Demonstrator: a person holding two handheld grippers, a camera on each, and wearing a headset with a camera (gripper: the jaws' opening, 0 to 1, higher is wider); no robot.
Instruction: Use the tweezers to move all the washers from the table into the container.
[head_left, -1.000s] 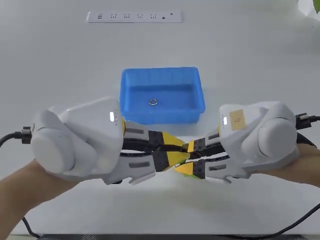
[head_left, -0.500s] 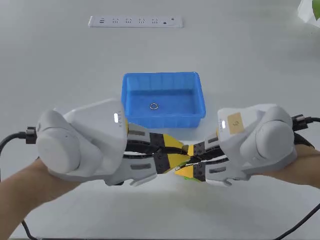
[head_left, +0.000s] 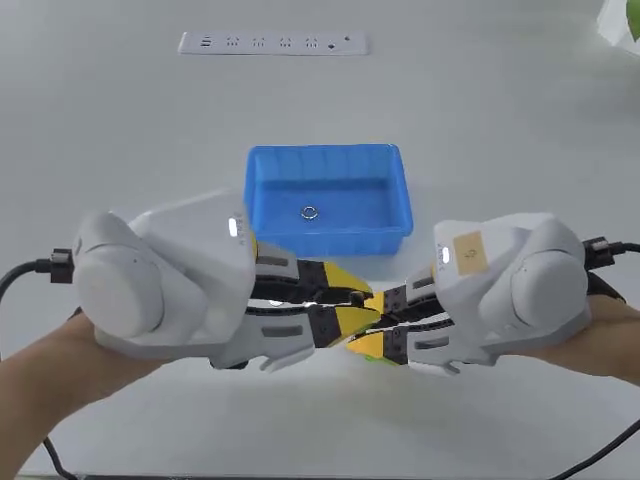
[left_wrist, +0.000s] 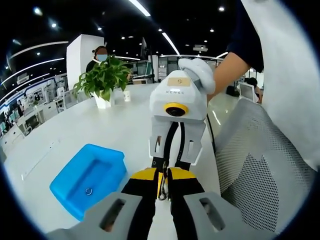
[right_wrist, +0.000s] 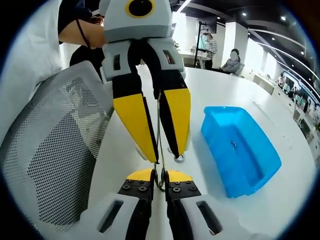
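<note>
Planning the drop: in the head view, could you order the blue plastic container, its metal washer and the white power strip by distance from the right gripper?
1. Blue plastic container, just ahead.
2. Metal washer, inside it.
3. White power strip, far back.

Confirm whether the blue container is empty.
No, one washer lies on the floor of the blue container.
</note>
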